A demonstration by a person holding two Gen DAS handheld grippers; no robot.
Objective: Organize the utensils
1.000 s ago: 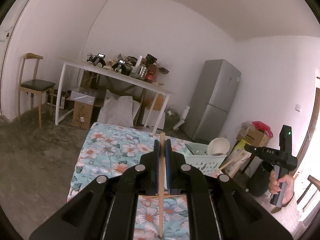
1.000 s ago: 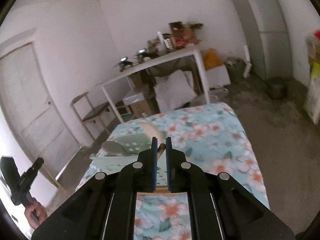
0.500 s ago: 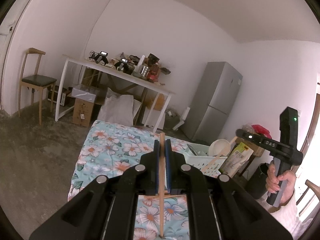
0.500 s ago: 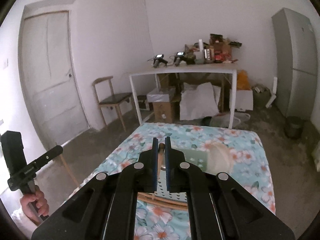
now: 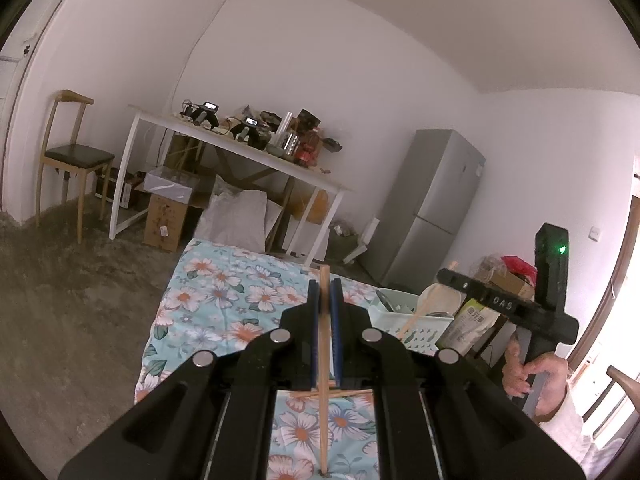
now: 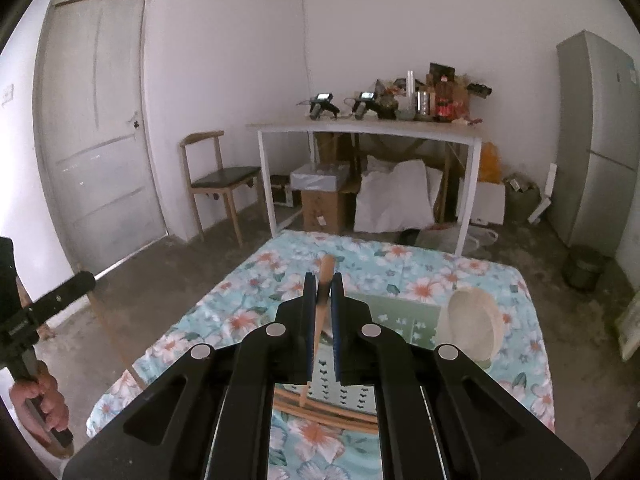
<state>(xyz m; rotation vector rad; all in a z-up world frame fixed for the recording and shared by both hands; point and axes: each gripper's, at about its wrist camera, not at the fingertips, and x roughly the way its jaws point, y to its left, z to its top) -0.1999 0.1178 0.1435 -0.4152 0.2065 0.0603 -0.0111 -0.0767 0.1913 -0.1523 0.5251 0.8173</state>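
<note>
Utensils: left hand-held gripper [image 5: 325, 304] clamps chopstick [image 5: 323, 380]; right hand-held gripper [image 6: 323, 300], newly swung level over basket [image 6: 400, 316], clamps wooden-handled utensil [image 6: 320, 320]; deposit pending.

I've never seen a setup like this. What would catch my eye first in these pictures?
Probably the black left tool filling the foreground, clamped shut on a thin wooden chopstick above a table in a bright floral tablecloth. The right tool likewise pinches a wooden utensil handle. Just behind it a pale green basket sits on the cloth, holding a cream bowl on edge.
</note>
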